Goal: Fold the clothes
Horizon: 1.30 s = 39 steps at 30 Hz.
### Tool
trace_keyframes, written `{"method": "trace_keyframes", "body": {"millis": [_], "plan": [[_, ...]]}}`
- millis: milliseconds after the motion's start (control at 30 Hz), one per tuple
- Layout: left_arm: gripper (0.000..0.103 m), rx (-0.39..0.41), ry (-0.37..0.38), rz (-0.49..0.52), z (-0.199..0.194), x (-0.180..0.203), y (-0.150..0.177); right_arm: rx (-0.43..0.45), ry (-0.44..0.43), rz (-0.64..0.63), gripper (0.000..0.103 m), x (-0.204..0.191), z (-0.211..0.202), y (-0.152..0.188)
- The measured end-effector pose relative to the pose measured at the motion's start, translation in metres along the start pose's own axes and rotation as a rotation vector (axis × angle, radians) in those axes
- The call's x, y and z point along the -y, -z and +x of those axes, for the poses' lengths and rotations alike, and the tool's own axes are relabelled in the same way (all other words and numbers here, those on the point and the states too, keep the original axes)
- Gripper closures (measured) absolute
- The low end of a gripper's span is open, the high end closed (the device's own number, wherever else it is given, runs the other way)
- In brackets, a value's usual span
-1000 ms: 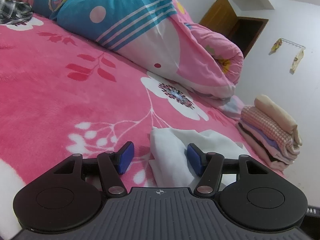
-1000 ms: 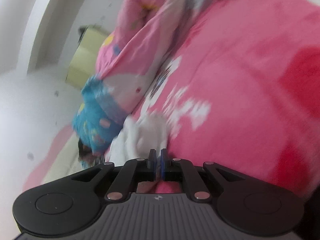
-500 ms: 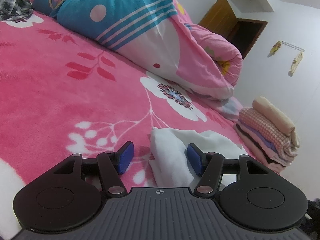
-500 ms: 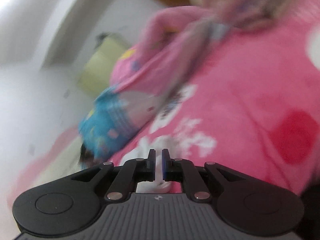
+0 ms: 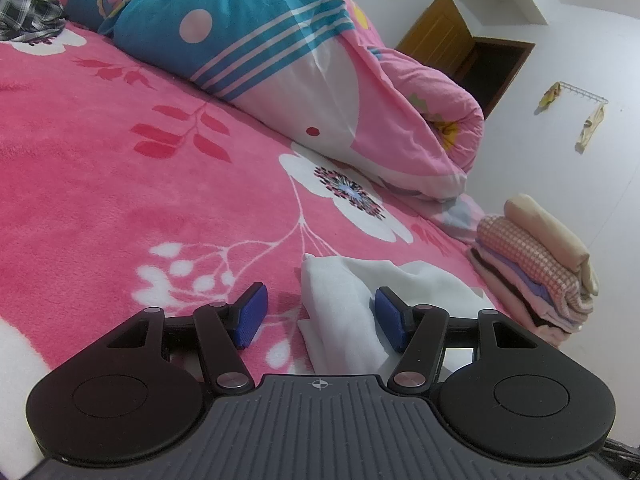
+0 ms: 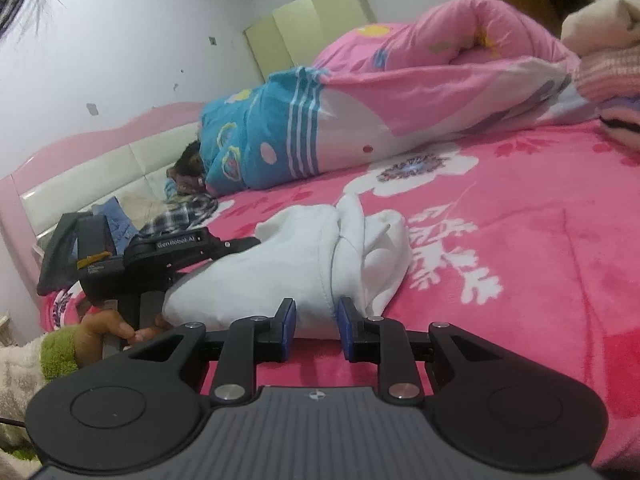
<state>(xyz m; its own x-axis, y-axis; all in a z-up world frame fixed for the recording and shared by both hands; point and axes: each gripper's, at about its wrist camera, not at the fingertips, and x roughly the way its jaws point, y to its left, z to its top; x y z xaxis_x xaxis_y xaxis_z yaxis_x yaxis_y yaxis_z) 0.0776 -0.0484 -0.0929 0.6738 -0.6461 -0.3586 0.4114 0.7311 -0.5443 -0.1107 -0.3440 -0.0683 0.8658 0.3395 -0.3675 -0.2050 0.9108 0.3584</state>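
Observation:
A crumpled white garment lies on the pink floral blanket. My left gripper rests over the garment's near end, jaws wide apart. The cloth sits between its blue pads, and the left pad stands clear of it. In the right wrist view the white garment is bunched just ahead of my right gripper. Its jaws are opening, with the cloth's near fold in the gap and neither pad pressing on it. The left gripper's black body reaches into the garment from the left, held by a hand.
A stack of folded clothes sits at the bed's right edge. A rolled pink and blue quilt runs along the far side. Plaid and other loose clothes lie near the headboard. A green wardrobe stands behind.
The right gripper has rolled from a tilted view to level and risen a little, and its jaws have parted from shut. The left gripper and the garment have stayed put.

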Motion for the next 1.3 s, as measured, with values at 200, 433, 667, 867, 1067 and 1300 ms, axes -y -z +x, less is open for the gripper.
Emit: {"method": "trace_keyframes", "body": {"millis": [200,433,667,867,1067,1300], "plan": [[0.043,0.000,0.003,0.004,0.001,0.000,0.000,0.035,0.012,0.025,0.101,0.003,-0.002,-0.001],[0.041,-0.004,0.006,0.008,0.000,0.001,-0.001,0.060,0.043,0.162,0.100,0.016,-0.007,-0.001],[0.041,-0.026,-0.017,0.013,0.001,0.005,-0.003,0.176,0.025,0.368,0.060,0.039,-0.026,-0.016],[0.041,-0.107,-0.106,0.027,0.003,0.021,-0.013,0.103,0.032,0.477,0.057,0.052,0.001,-0.025],[0.038,-0.177,-0.208,0.124,0.008,0.040,-0.019,0.119,0.290,0.252,0.064,0.015,0.004,-0.035],[0.032,-0.235,-0.284,0.154,0.013,0.051,-0.026,0.169,0.191,0.059,0.075,-0.028,0.027,-0.054]]}}
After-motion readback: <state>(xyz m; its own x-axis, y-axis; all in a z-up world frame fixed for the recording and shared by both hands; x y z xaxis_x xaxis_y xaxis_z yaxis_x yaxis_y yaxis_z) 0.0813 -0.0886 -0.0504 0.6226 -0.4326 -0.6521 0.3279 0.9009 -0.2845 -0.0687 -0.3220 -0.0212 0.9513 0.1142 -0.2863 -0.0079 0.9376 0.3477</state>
